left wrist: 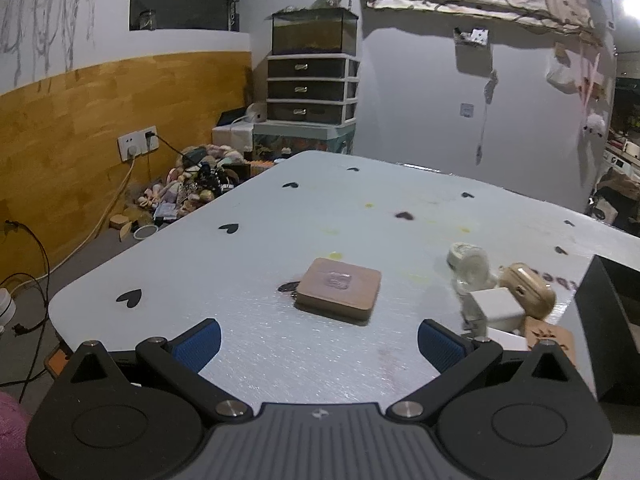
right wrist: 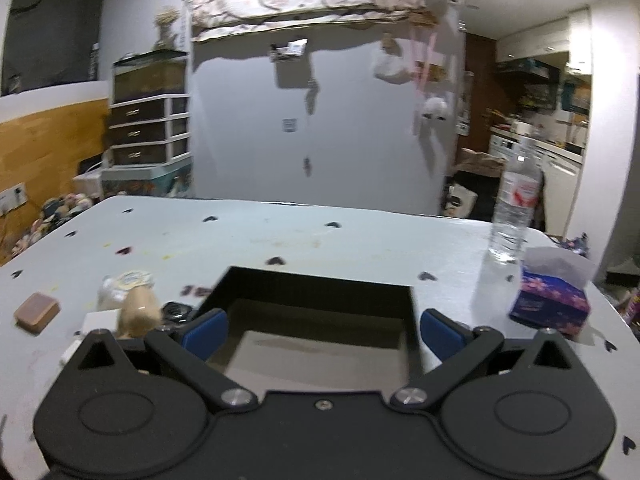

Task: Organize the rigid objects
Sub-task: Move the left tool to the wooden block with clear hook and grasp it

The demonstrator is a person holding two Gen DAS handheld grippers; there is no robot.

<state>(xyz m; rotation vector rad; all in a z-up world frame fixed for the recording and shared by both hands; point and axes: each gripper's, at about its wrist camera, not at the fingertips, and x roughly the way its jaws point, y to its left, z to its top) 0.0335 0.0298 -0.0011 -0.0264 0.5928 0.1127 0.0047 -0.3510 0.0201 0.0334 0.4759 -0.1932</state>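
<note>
A flat tan square case (left wrist: 339,289) lies on the pale table (left wrist: 248,264), straight ahead of my open left gripper (left wrist: 320,340), which holds nothing. To its right cluster a clear jar on its side (left wrist: 469,265), a white charger block (left wrist: 496,305) and a beige earbud case (left wrist: 529,289). A black open box (right wrist: 320,312) sits right under my open right gripper (right wrist: 320,334), empty inside. In the right wrist view the tan case (right wrist: 37,312) lies far left, and the jar (right wrist: 126,286) and beige case (right wrist: 140,314) lie left of the box.
A water bottle (right wrist: 516,204) and a blue tissue box (right wrist: 552,304) stand on the table's right side. The black box's wall (left wrist: 608,320) shows at the right edge of the left wrist view. A drawer tower (left wrist: 312,88) and floor clutter (left wrist: 192,192) lie beyond the table.
</note>
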